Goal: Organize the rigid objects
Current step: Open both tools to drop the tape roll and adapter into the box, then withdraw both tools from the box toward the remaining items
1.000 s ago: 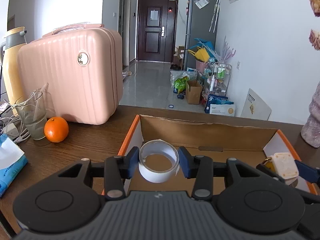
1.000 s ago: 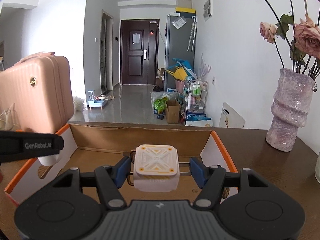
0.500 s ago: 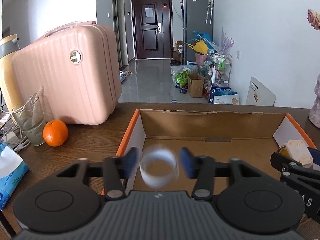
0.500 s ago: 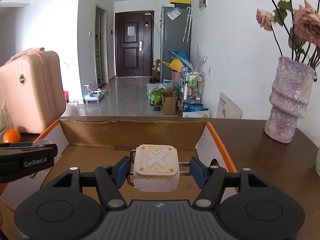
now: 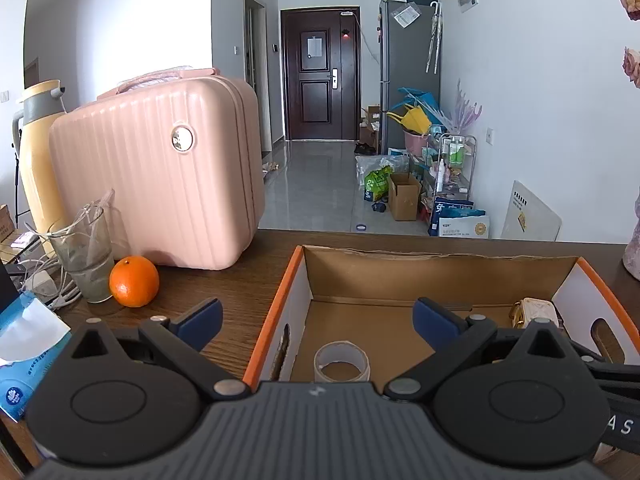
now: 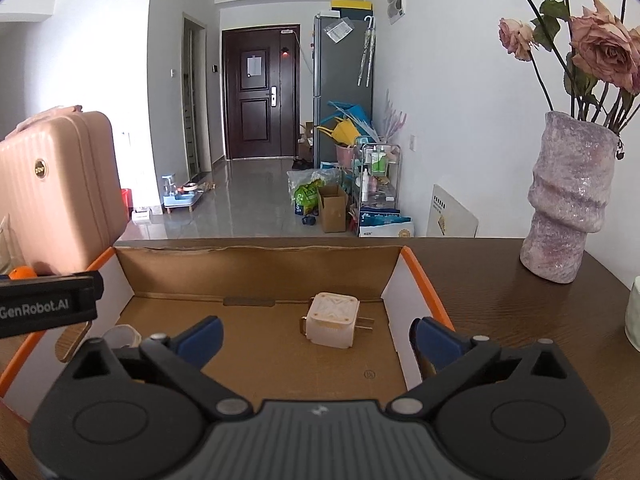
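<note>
An open cardboard box with orange rims (image 5: 440, 268) (image 6: 256, 272) stands on the dark wooden table. A roll of clear tape (image 5: 341, 365) lies on the box floor at its left end, below my open, empty left gripper (image 5: 316, 318). It also shows in the right wrist view (image 6: 122, 336). A cream plug adapter with metal prongs (image 6: 333, 320) lies on the box floor ahead of my open, empty right gripper (image 6: 316, 338). It also shows at the box's right end in the left wrist view (image 5: 536, 310).
Left of the box are an orange (image 5: 134, 281), a glass with plastic in it (image 5: 86, 256), a pink suitcase (image 5: 160, 184), a yellow flask (image 5: 38, 160), cables and a blue tissue pack (image 5: 24, 344). A purple vase with roses (image 6: 568, 204) stands at the right.
Both grippers have opened. The tape roll dropped from the left gripper onto the box floor, and the plug adapter dropped from the right gripper onto the box floor.
</note>
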`<action>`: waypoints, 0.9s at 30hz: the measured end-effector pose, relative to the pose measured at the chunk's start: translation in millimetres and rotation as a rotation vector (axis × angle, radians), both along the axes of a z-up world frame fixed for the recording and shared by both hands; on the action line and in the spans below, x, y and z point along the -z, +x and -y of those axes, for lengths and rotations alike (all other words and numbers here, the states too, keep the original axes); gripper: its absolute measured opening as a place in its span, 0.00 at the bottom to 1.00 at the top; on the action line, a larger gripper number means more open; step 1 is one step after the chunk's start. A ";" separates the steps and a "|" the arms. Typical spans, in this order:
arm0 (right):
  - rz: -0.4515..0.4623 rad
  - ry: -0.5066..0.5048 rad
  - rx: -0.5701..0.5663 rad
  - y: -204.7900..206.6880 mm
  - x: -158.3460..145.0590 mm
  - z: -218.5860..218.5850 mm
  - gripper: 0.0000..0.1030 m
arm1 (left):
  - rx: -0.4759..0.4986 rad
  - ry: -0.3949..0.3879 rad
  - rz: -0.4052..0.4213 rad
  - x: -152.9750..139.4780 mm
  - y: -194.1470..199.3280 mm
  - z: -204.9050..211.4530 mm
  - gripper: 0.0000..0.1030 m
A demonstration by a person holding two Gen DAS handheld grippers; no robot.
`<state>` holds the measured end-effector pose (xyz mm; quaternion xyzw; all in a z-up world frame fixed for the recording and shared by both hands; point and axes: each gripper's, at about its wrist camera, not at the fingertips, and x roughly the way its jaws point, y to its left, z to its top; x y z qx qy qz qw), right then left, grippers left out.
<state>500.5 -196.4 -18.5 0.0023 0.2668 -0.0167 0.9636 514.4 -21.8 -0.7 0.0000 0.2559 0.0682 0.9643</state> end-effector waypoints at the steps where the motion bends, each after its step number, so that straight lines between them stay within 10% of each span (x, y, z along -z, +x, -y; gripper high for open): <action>1: 0.001 -0.005 -0.001 -0.8 -0.7 -0.4 1.00 | 0.004 -0.001 0.004 -0.3 -0.9 -0.5 1.00; 27: 0.133 -0.040 -0.033 -97.4 -16.4 22.6 1.00 | 0.022 0.034 0.093 -0.7 -100.4 -7.5 1.00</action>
